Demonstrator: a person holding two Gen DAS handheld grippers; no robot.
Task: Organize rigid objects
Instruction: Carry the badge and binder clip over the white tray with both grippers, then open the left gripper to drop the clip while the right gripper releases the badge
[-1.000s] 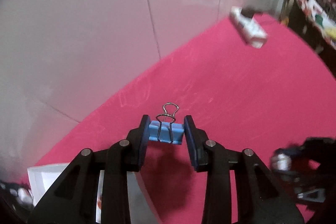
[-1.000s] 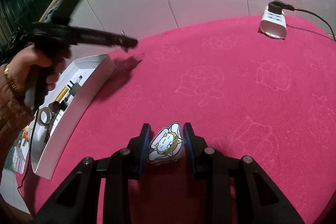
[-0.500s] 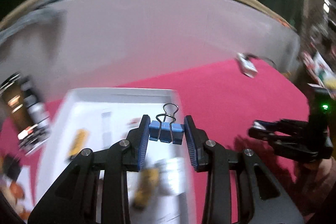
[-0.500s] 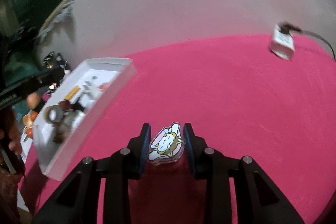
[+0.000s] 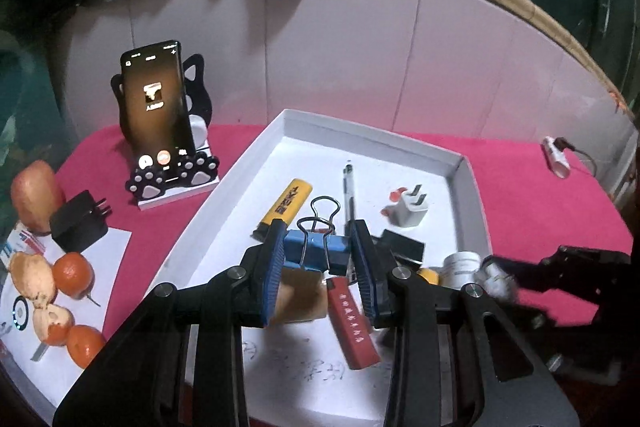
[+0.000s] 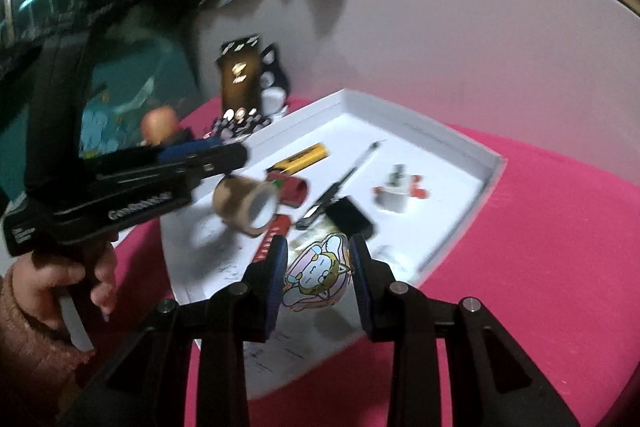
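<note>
My left gripper (image 5: pixel 318 259) is shut on a blue binder clip (image 5: pixel 316 251) and holds it above the white tray (image 5: pixel 460 167). My right gripper (image 6: pixel 318 275) is shut on a cartoon character charm (image 6: pixel 316 277) and holds it over the tray's near edge (image 6: pixel 486 187). The tray holds a yellow lighter (image 5: pixel 286 205), a pen (image 5: pixel 348 195), a white plug adapter (image 5: pixel 410 211), a red lighter (image 5: pixel 352 323), a tape roll (image 6: pixel 246 205) and a black block (image 6: pixel 350 217). The left gripper also shows in the right wrist view (image 6: pixel 224 157), and the right gripper in the left wrist view (image 5: pixel 496 277).
A phone on a cat-paw stand (image 5: pixel 160 115) stands left of the tray. A black charger (image 5: pixel 80 221), an apple (image 5: pixel 34 195) and oranges (image 5: pixel 74 275) lie at the far left. A white power strip (image 5: pixel 556 157) sits at the far right on the pink cloth (image 5: pixel 540 211).
Both grippers have swung left from the open pink cloth to above the tray, each keeping its object. The tray and phone stand have come into view.
</note>
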